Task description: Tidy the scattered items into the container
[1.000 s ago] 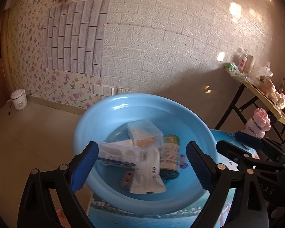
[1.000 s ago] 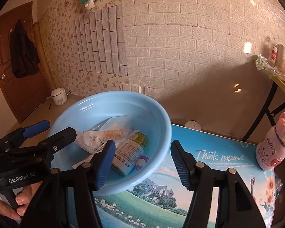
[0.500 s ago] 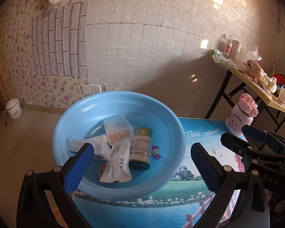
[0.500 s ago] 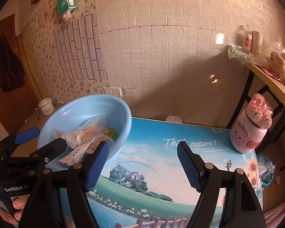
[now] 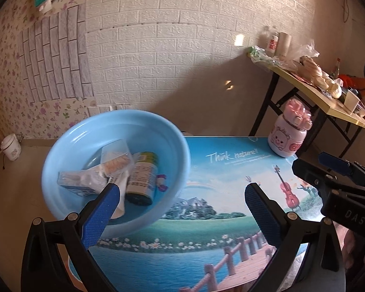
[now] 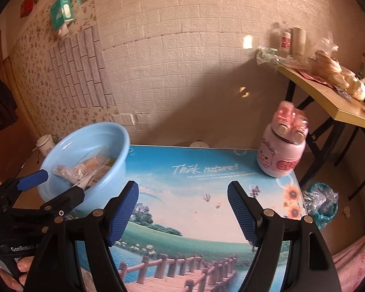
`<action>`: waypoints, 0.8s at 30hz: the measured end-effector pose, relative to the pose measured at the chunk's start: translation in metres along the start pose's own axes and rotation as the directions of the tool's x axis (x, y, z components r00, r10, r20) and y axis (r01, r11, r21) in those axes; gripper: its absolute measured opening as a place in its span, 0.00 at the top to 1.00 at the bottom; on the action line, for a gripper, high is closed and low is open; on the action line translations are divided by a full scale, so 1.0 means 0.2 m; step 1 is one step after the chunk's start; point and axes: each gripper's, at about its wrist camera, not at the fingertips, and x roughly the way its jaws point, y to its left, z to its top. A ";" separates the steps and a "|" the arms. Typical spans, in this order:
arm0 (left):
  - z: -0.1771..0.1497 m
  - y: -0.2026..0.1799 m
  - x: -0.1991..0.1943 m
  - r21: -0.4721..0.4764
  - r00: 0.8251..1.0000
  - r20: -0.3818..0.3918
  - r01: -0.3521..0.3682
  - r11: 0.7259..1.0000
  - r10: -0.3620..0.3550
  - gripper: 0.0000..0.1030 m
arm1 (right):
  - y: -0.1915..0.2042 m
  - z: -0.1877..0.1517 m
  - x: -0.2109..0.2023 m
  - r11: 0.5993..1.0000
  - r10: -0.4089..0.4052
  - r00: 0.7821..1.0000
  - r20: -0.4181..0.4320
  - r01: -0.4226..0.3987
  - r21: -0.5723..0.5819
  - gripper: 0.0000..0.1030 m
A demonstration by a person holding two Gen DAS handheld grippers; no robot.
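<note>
While the blue basin (image 5: 60,160) sits at the far left corner of the table (image 5: 206,221), we see that it holds several things: a green-capped bottle (image 5: 142,177) lying on its side, a small box (image 5: 76,182), a clear packet (image 5: 115,157) and a white pouch, all touching one another. On the picture-printed table top we find nothing loose, except the pink cup (image 6: 281,146) that stands upright at the far right corner, well apart from the basin. We judge that the tidying is almost done, and only this cup may remain, if it belongs to the task at all.

Our left gripper (image 5: 182,199) has its fingers wide apart and holds nothing; one pad is in front of the basin's near rim. Our right gripper (image 6: 182,206) is also spread and empty, over the middle of the table. To finish well, we should bring the right gripper to the cup, close on its round body below the lid, and keep it upright during the carry.
</note>
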 end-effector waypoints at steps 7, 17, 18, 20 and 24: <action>0.01 -0.10 -0.01 0.024 1.000 -0.003 -0.010 1.000 0.010 0.00 | -0.09 -0.03 -0.06 0.999 -0.033 0.999 -0.009 0.033 0.019 0.25; 0.01 -0.12 -0.03 0.029 1.000 -0.017 -0.008 1.000 0.009 0.00 | -0.06 -0.04 -0.08 1.000 -0.030 1.000 -0.005 0.030 0.009 0.25; 0.01 -0.11 -0.03 0.027 1.000 -0.019 -0.008 1.000 0.008 0.00 | -0.06 -0.04 -0.08 1.000 -0.030 1.000 -0.007 0.030 0.007 0.25; 0.00 -0.11 -0.02 0.024 1.000 -0.027 -0.004 1.000 0.005 0.00 | -0.05 -0.04 -0.08 1.000 -0.030 0.999 -0.014 0.030 0.002 0.25; 0.00 -0.10 -0.01 0.024 0.999 -0.045 -0.001 1.000 0.002 0.00 | -0.03 -0.04 -0.07 0.999 -0.031 0.999 -0.019 0.031 -0.008 0.25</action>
